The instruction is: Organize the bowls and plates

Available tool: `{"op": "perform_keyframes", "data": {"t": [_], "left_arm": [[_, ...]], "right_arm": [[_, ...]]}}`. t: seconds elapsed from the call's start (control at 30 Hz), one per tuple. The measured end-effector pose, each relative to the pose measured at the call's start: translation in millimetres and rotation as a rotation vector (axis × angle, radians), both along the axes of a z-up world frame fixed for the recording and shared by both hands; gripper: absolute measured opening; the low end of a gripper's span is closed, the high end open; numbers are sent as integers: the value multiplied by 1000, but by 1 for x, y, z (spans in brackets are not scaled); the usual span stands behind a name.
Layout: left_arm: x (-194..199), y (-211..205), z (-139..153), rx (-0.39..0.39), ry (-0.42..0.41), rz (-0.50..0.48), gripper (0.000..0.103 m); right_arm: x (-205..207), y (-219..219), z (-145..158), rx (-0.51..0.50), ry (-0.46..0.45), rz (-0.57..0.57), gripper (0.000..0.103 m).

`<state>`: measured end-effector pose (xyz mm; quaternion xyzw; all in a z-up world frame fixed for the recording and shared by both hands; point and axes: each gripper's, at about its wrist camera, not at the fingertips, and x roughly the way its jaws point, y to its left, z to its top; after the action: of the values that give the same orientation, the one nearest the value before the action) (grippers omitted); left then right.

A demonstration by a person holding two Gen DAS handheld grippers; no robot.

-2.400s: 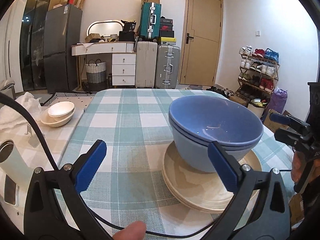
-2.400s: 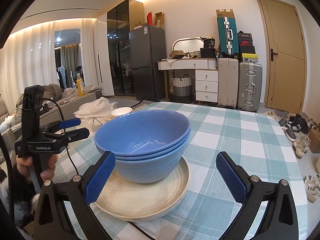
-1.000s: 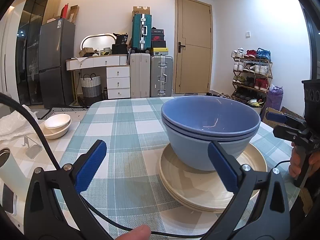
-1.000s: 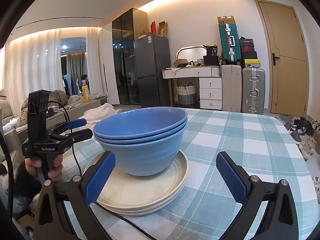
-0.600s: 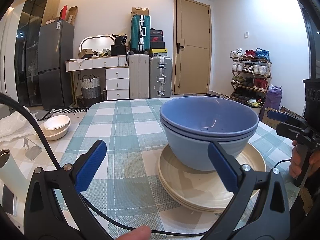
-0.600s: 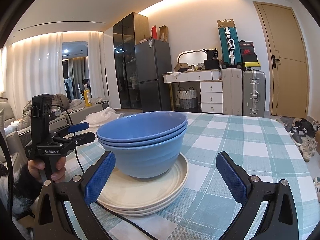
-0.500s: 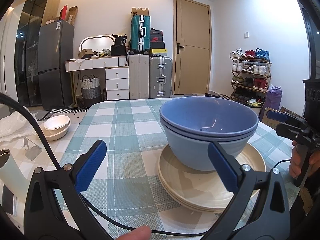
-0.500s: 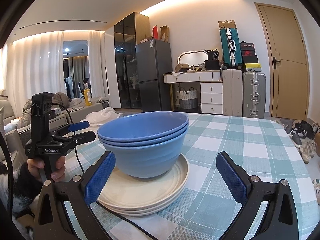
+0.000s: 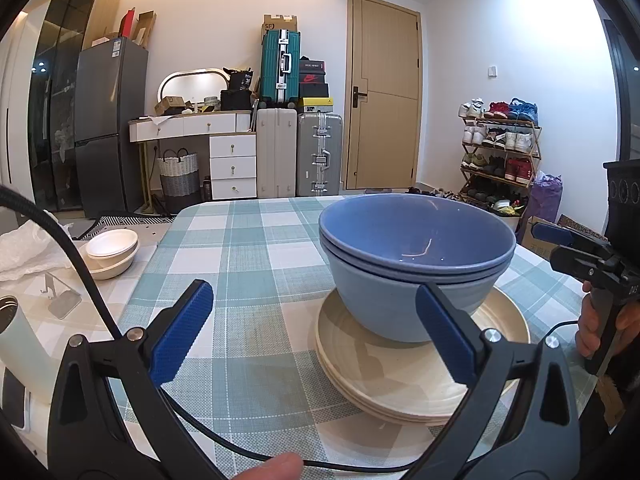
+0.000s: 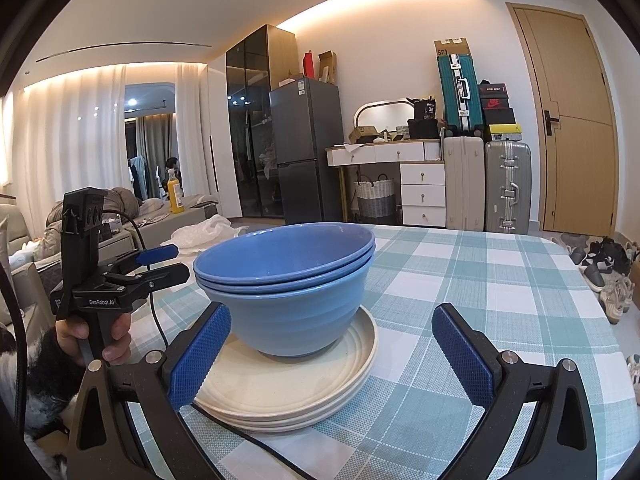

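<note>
between both grippers, stacked bowls (image 9: 416,256)

Left gripper (image 9: 316,328) right finger covered part of the blue bowls (image 9: 416,268) and the cream plates (image 9: 400,384) in the left wrist view. Bowl count unclear there; right wrist view showed three rims. Plate count in the stack too tight to tell. Right gripper (image 10: 332,354) left finger hid the plates' near-left rim. Desk (image 10: 500,280) near edge cut off by the frame. Silver cylinder (image 9: 16,332) at far left cut off, identity unclear. White bowls (image 9: 110,246) at left: number unclear.
</note>
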<state>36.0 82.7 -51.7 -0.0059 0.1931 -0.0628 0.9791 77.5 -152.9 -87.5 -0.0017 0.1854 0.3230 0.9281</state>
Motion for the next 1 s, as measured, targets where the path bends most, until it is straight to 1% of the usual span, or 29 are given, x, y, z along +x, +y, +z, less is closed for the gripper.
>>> {"op": "perform_keyframes", "data": {"t": [1.0], "left_arm": [[-1, 0, -1, 0, -3, -1, 101]], "right_arm": [[0, -1, -1, 1, 2, -1, 103]]}}
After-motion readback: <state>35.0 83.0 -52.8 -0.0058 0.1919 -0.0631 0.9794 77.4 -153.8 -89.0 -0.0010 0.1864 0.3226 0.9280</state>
